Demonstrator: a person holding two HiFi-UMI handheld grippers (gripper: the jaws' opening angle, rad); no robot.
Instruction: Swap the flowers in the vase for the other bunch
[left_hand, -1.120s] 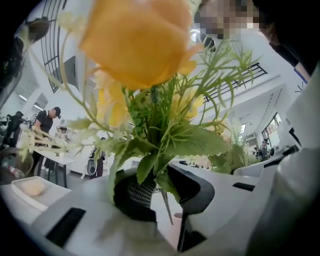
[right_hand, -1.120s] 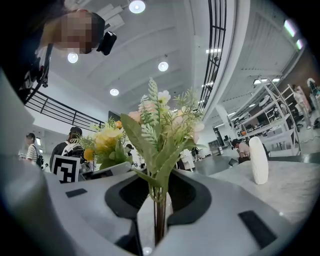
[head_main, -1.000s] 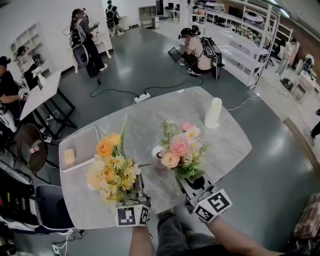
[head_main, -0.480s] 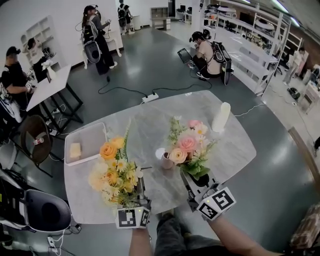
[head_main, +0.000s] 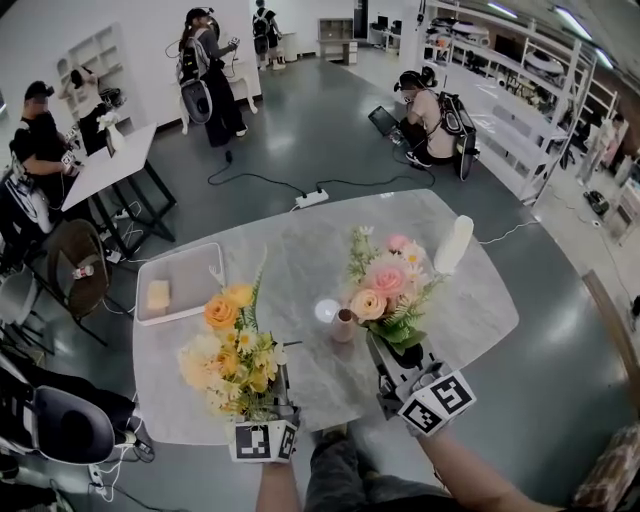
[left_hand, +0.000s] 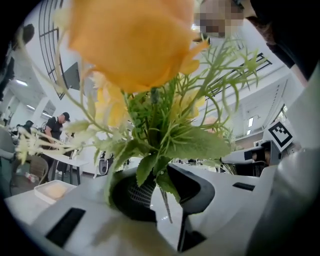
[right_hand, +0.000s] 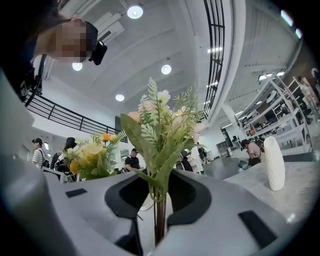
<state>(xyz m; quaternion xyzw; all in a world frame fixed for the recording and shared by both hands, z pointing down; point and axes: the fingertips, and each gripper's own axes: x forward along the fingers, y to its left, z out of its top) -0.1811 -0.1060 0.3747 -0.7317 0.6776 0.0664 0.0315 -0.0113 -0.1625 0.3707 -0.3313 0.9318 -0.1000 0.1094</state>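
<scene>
Drifted slightly across the marbled bench (head_main: 300, 240), the yellow-orange bunch (head_main: 232, 345) sits stem-clamped in the left gripper's (left_hand: 161, 192) fingers and the pink bunch (head_main: 387, 288) in the right gripper's (right_hand: 159, 194), flanking the small rounded vase (head_main: 343, 327).

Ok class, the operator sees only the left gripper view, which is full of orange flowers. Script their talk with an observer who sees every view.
Operator: What does the other tool hold?
Observer: The right tool is shut on the stems of the pink bunch.
Operator: And the vase?
Observer: The small pink vase stands upright on the table, between the pink bunch and the orange bunch, and looks empty.
</scene>
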